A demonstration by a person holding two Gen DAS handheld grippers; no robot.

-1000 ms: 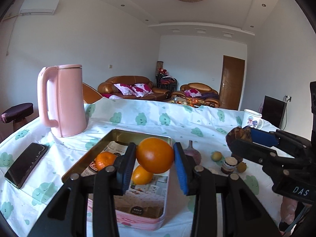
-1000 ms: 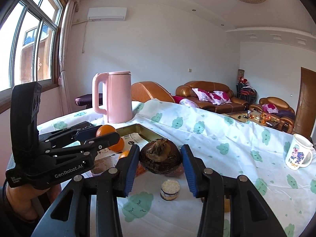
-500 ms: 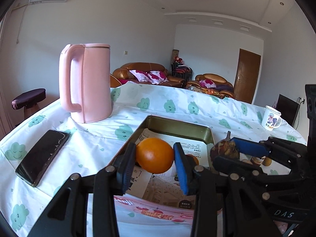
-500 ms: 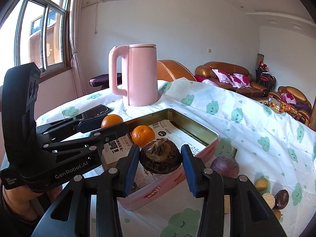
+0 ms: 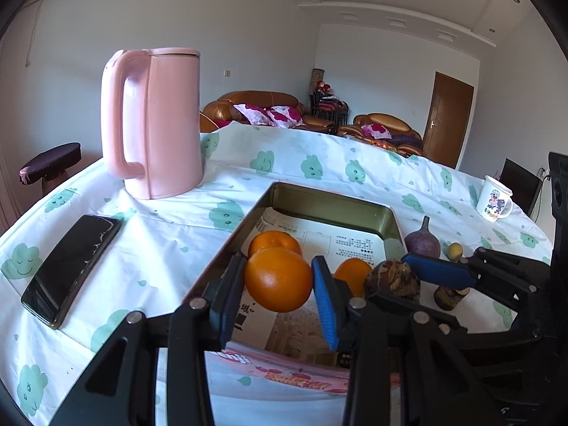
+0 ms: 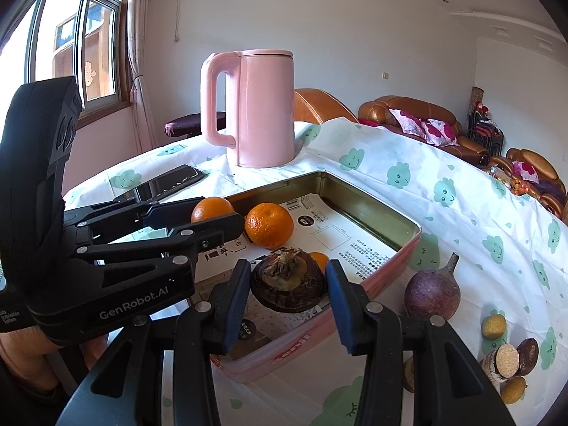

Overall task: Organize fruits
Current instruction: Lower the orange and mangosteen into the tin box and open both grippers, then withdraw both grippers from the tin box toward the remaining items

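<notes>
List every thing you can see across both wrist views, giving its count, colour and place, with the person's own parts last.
kettle: 1, pink, on the table behind the tin
phone: 1, black, flat on the cloth left of the tin
tin tray: 1, pink outside, gold inside, paper-lined
oranges in tin: 2, orange
held orange: 1, orange, in the left hand-held gripper
brown fruit: 1, dark brown, in the right hand-held gripper
purple fruit: 1, on the cloth right of the tin
small fruits: several, yellow and brown, near right edge
mug: 1, white, far right
tablecloth: 1, white with green clouds
hand: 1, under the left hand-held gripper
</notes>
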